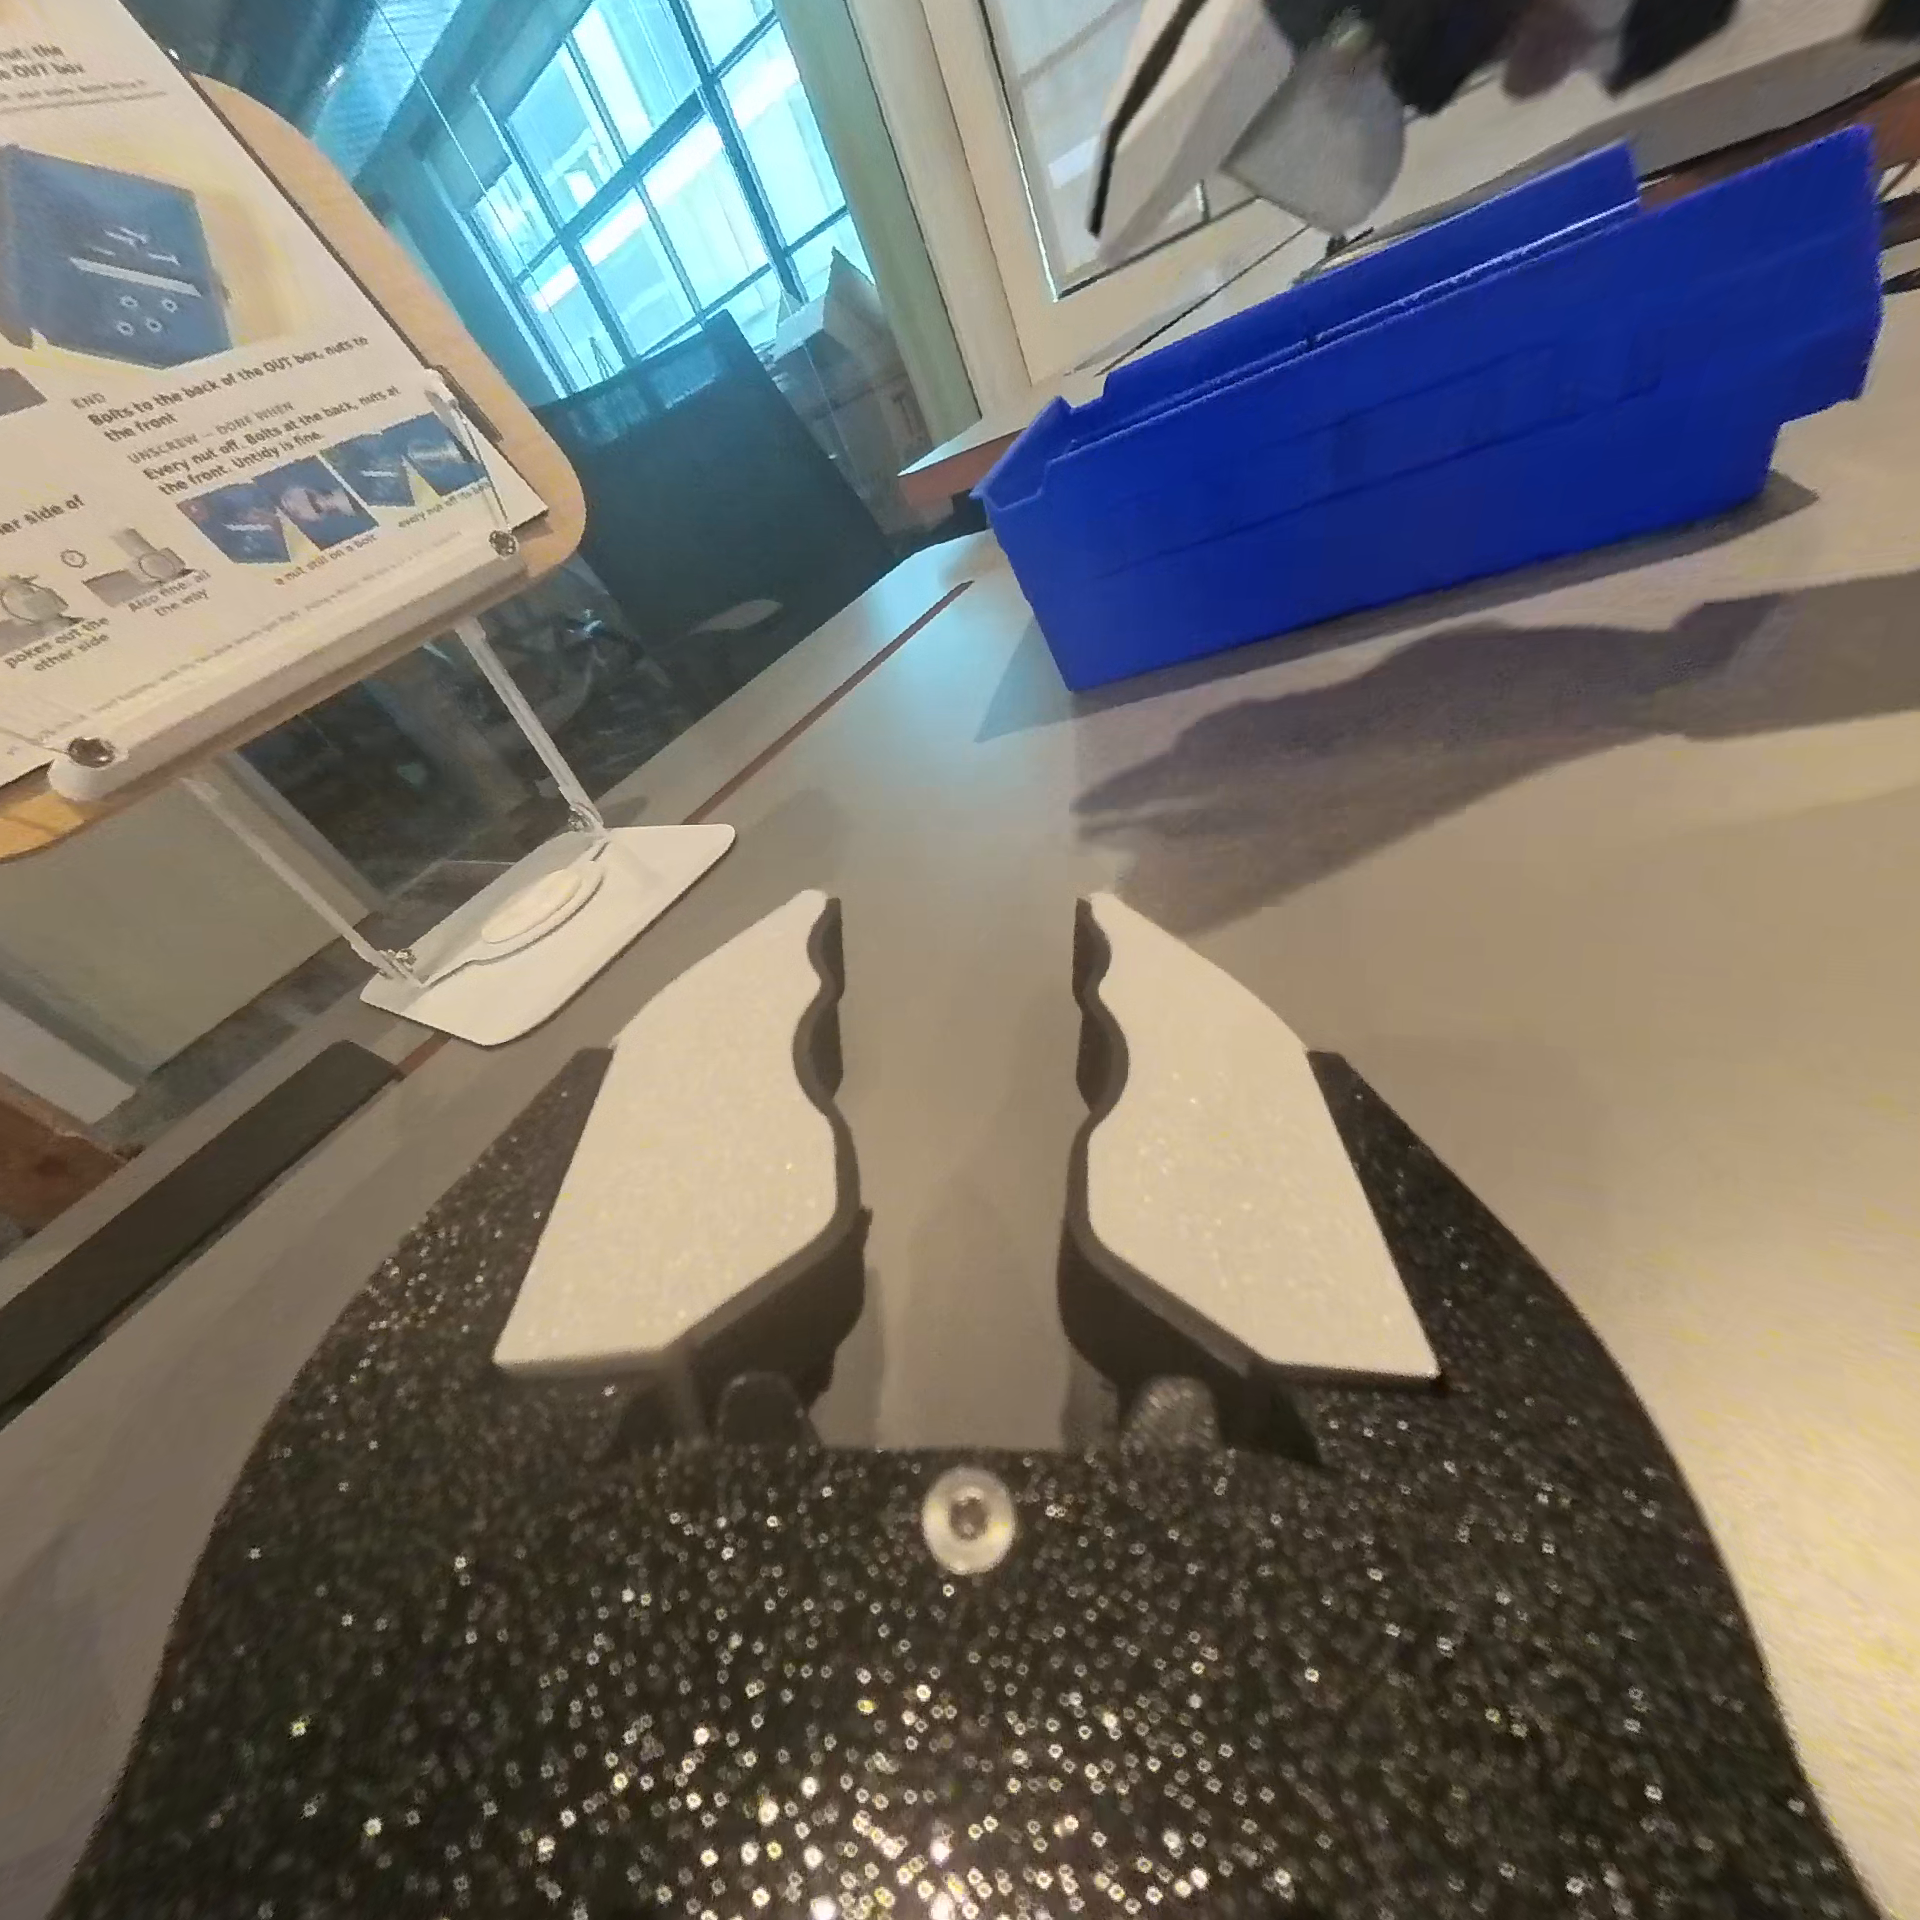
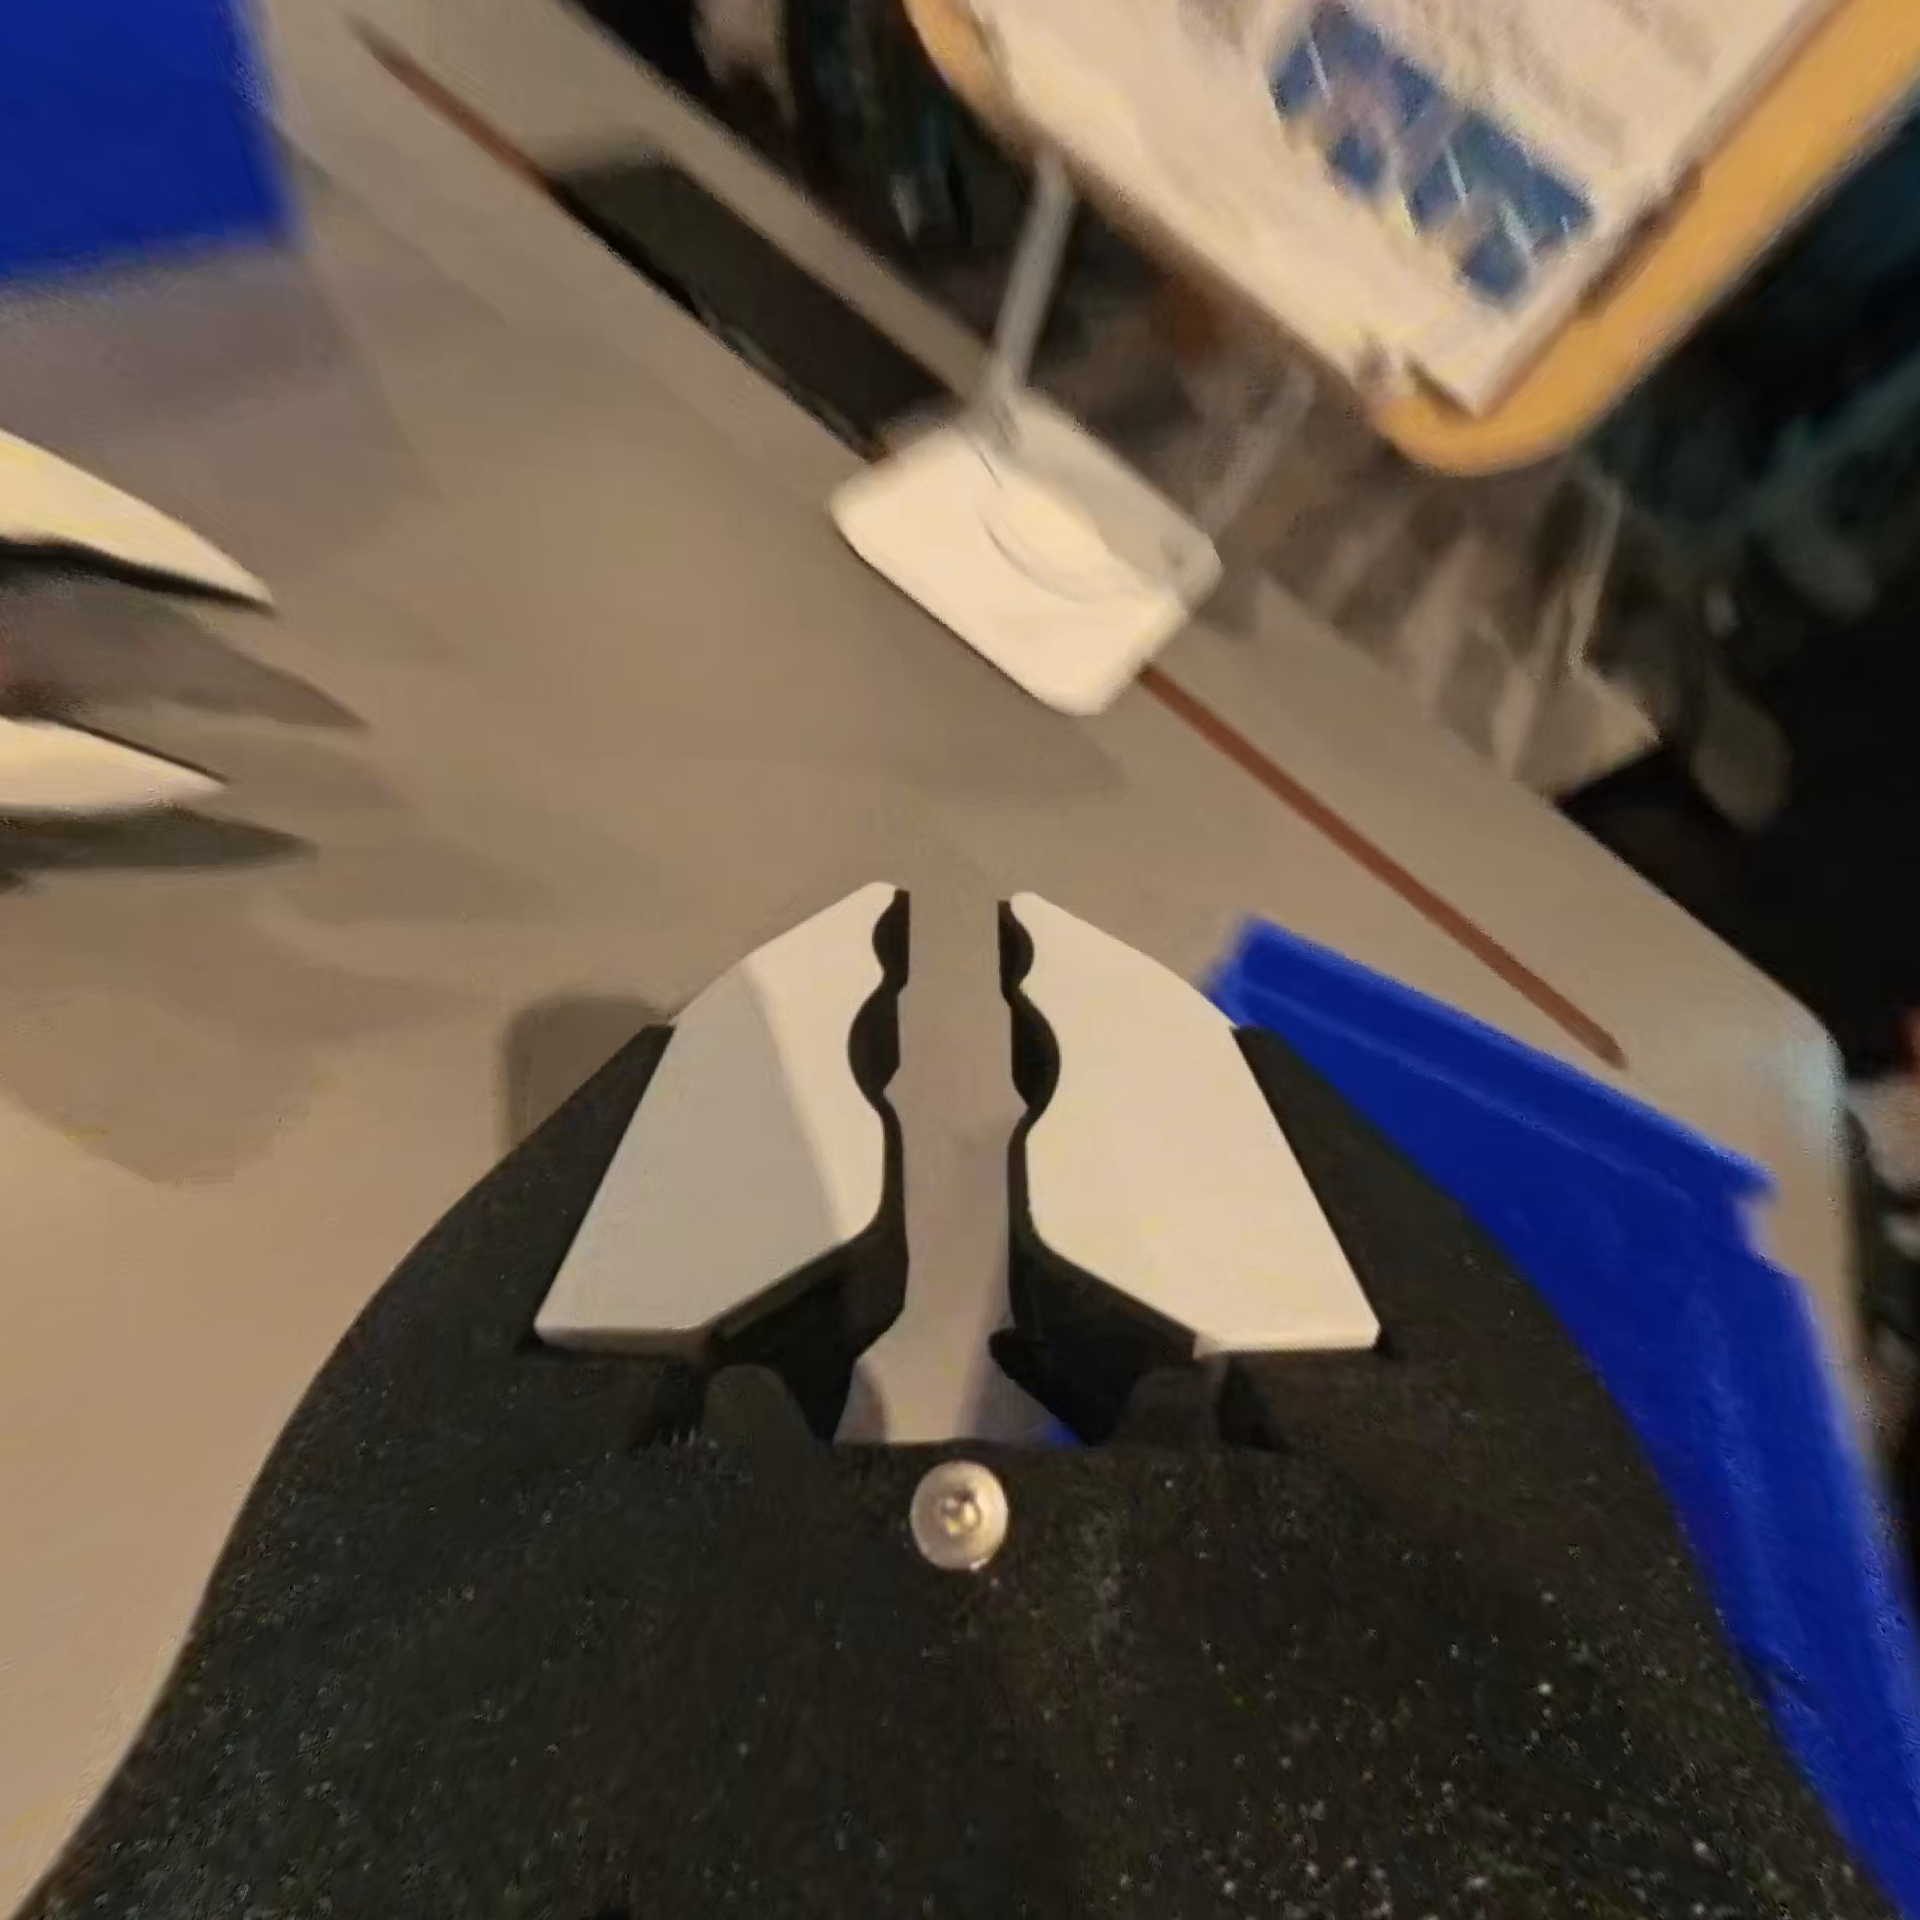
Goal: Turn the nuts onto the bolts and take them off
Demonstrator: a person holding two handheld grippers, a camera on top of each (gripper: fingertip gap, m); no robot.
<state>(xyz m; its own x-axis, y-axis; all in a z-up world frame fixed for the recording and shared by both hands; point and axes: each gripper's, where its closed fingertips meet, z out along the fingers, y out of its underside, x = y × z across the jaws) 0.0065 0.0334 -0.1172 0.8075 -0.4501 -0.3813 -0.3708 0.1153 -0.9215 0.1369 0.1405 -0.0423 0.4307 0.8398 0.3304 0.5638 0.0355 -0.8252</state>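
Observation:
No nut or bolt shows in either view. My left gripper [image 1: 956, 925] is open and empty, low over the grey table [image 1: 1351, 1143], and points toward the far edge. A blue bin [image 1: 1455, 488] stands ahead and to its right; its inside is hidden. My right gripper [image 2: 953, 899] has its jaws a narrow gap apart with nothing between them. It hovers over the table [image 2: 623, 675] beside a blue bin [image 2: 1558, 1299] at its right. The right gripper also shows blurred above the bin in the left wrist view [image 1: 1247, 135]. The left gripper's fingers [image 2: 114, 540] show at the left edge of the right wrist view.
An instruction board [image 1: 260, 395] on a white stand [image 1: 561, 935] sits at the table's far edge; it also shows in the right wrist view [image 2: 1029, 561]. A second blue bin [image 2: 125, 125] is at the upper left there. A table edge [image 2: 1382, 862] runs close by.

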